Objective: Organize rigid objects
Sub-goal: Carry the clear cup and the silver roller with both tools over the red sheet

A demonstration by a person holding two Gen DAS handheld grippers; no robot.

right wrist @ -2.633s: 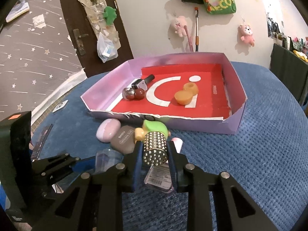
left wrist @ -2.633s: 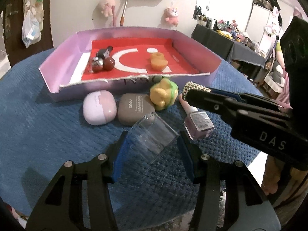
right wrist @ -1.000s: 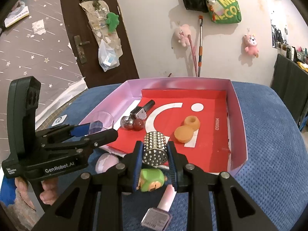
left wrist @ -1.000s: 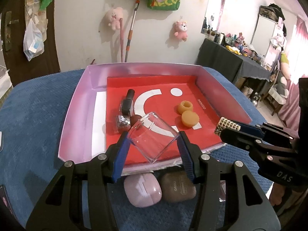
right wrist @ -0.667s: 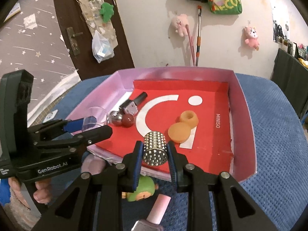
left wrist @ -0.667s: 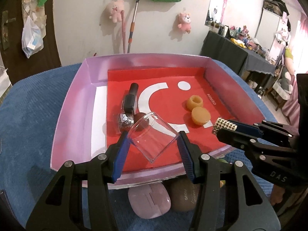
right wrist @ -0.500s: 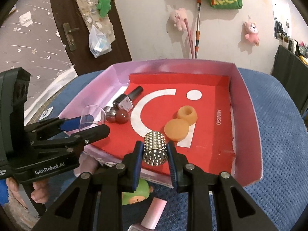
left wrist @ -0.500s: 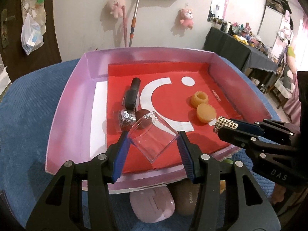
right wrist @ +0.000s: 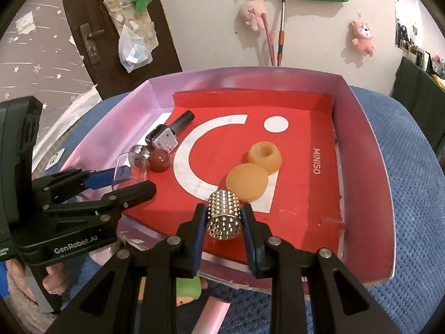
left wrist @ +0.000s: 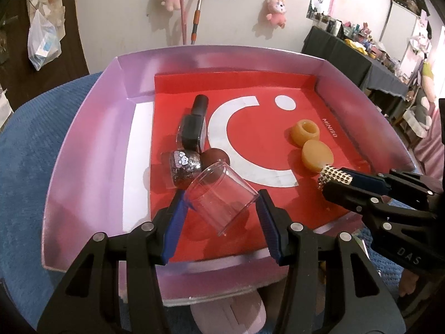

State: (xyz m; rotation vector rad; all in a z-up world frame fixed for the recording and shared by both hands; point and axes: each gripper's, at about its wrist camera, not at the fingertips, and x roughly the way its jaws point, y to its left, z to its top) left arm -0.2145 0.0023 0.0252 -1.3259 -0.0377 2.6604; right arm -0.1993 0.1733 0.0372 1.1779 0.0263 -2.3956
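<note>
left gripper (left wrist: pixel 219 208) pinches clear plastic cup (left wrist: pixel 221 196), tilted, mouth away | right gripper (right wrist: pixel 224 218) clamps studded silver cylinder (right wrist: pixel 224 215), axis along fingers | both over near edge of pink-walled red tray (right wrist: pixel 358 128); orange disc (right wrist: pixel 247 178) just beyond right's load | right view alone shows green toy (right wrist: pixel 189 288) outside

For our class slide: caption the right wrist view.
Right claw holds a studded cap above the pink box.
</note>
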